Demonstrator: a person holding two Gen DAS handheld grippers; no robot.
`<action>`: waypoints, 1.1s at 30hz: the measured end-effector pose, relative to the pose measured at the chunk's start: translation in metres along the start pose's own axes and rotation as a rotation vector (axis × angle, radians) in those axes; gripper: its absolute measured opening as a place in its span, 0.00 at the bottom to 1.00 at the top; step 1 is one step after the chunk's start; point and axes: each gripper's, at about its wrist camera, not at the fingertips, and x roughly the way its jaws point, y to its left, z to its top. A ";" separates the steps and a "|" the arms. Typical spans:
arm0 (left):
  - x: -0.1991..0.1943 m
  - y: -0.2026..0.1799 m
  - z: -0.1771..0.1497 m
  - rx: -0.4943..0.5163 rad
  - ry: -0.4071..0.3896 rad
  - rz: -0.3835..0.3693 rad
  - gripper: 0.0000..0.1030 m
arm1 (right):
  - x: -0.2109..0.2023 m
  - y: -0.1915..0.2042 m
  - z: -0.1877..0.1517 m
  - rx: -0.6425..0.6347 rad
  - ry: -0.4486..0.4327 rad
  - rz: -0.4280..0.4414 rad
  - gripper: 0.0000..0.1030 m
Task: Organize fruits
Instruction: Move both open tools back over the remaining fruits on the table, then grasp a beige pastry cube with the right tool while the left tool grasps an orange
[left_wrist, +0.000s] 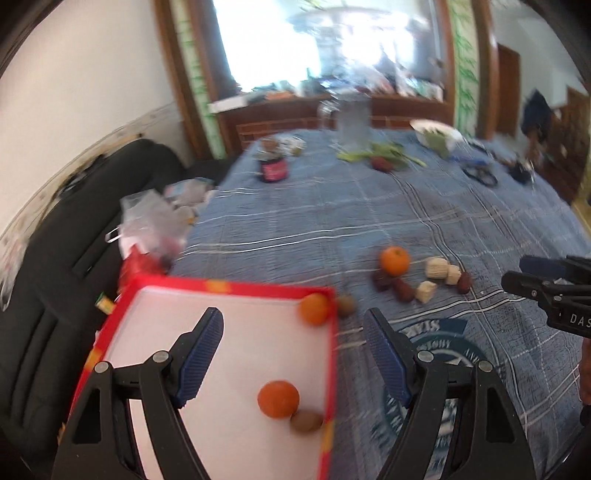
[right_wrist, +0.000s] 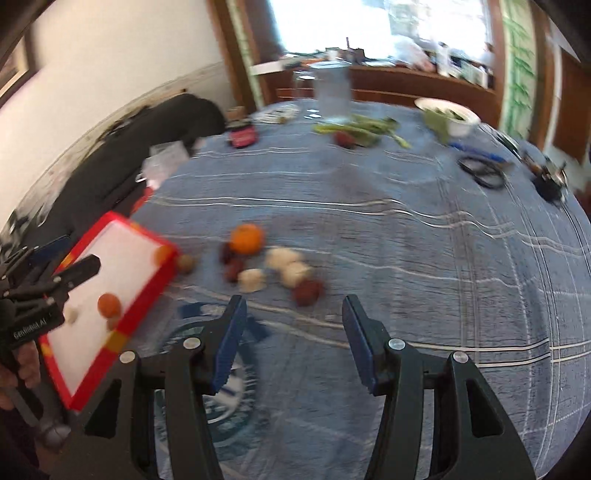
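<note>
Both tools are released and empty. The left gripper (left_wrist: 293, 349) hangs with jaws spread over the red-rimmed white cardboard tray (left_wrist: 236, 288). The right gripper (right_wrist: 293, 334) hangs with jaws spread over the blue plaid tablecloth (right_wrist: 424, 251), short of the loose fruit.

**Location of task items.** Inside the tray: one orange citrus fruit (left_wrist: 277, 399) touching a small brown round fruit (left_wrist: 306, 421), and a second orange fruit (left_wrist: 314, 308) in the far right corner. A brown fruit (left_wrist: 345, 305) lies just outside that corner. The loose group comprises one orange (right_wrist: 246, 239), several dark red fruits (right_wrist: 307, 291) and pale cut pieces (right_wrist: 252, 280), packed closely, some touching.

**Hazards.**
- Close packing: spread jaws entering the group are likely to push neighbours aside; round items may roll.
- The tray rim is low; a fruit released with sideways speed may roll across the smooth white floor.
- The tray sits at the table's left edge, above a dark sofa (left_wrist: 74, 258).

**Clearance.** Bare cloth lies between the right gripper and the group, and beyond it. The grippers stand well apart.
</note>
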 end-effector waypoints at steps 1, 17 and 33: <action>0.010 -0.006 0.007 0.017 0.017 -0.023 0.76 | 0.004 -0.002 0.002 0.004 0.006 -0.002 0.54; 0.070 -0.029 0.044 0.169 0.110 -0.119 0.76 | 0.091 0.009 0.017 0.001 0.112 0.023 0.31; 0.116 -0.074 0.053 0.197 0.233 -0.235 0.55 | 0.049 -0.044 0.026 0.165 -0.079 0.042 0.27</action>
